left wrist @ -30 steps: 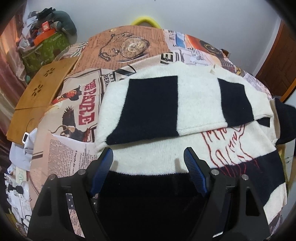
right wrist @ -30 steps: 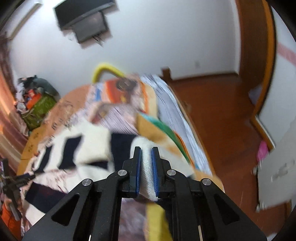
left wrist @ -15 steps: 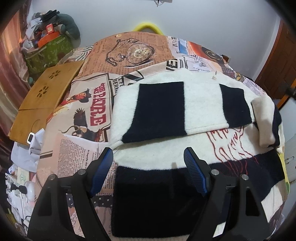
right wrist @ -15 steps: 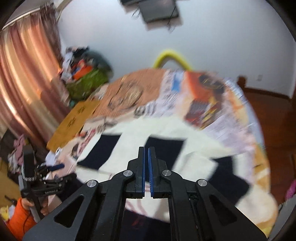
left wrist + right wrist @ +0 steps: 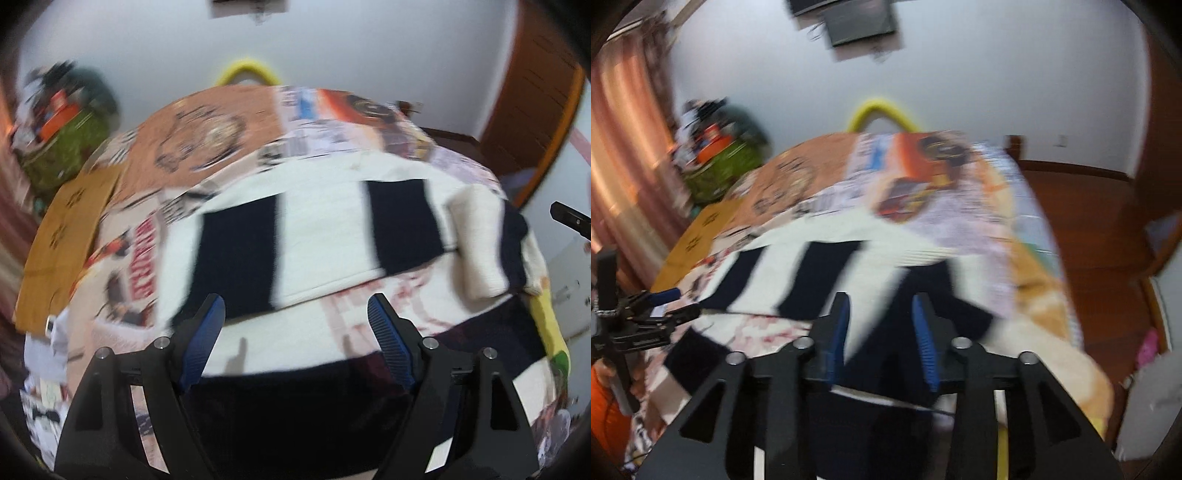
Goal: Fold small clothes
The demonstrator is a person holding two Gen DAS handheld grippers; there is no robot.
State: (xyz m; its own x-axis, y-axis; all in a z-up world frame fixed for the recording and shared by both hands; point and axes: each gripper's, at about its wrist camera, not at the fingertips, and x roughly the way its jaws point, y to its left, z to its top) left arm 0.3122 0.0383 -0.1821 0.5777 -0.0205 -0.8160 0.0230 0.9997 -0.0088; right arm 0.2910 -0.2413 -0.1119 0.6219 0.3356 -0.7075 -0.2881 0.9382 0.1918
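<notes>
A cream and black striped sweater (image 5: 321, 229) lies flat on the patterned bedspread (image 5: 221, 129), one sleeve folded across its chest. The other sleeve's cream cuff (image 5: 476, 251) rests on the sweater's right side. My left gripper (image 5: 294, 301) hovers over the lower body of the sweater, jaws wide and still opening, nothing between them. My right gripper (image 5: 881, 297) hangs above the sweater (image 5: 827, 266) near its right edge. Its jaws are opening and no cloth sits between the pads. The left gripper (image 5: 677, 304) shows at the left of the right wrist view, held by a hand.
A wooden board (image 5: 66, 236) lies at the bed's left edge, beside a green bag with clutter (image 5: 70, 147). A yellow hoop (image 5: 247, 70) rises behind the bed. Wooden floor (image 5: 1089, 229) and a door (image 5: 535, 92) are on the right, a curtain (image 5: 624, 166) on the left.
The right gripper carried the cream cuff onto the sweater, let it go and went from shut to apart. The left gripper lifted and drew back from the sweater.
</notes>
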